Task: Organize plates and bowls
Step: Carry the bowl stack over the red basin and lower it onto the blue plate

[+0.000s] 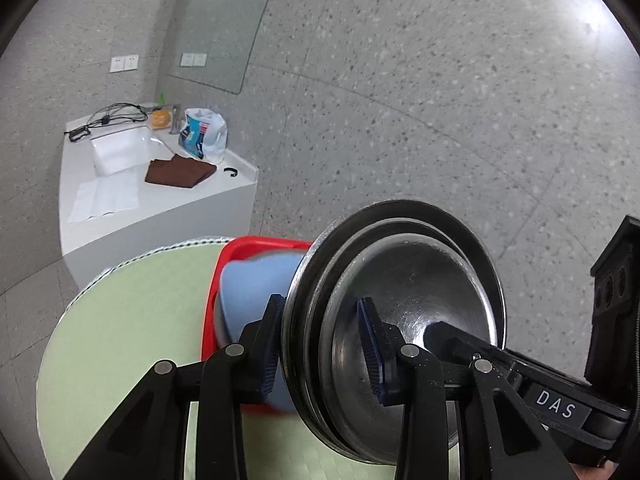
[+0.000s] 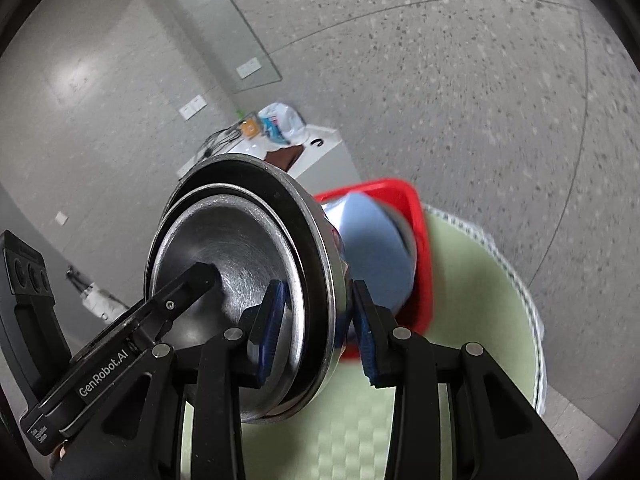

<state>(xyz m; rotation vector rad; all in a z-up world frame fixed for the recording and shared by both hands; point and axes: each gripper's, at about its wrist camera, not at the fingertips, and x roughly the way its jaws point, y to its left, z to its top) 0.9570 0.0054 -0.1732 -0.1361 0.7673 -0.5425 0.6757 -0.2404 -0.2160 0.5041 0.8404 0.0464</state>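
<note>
Two grippers, left gripper and right gripper, each pinch the steel bowls at frame centre; we should lower them level, keeping grips matched.

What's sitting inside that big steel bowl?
A smaller steel bowl nests inside the big steel bowl. Both tongs, left and right, grip their rims. Anything between the two bowls is hidden.

Nested metal bowls stand on edge before a bin on the table.
</note>
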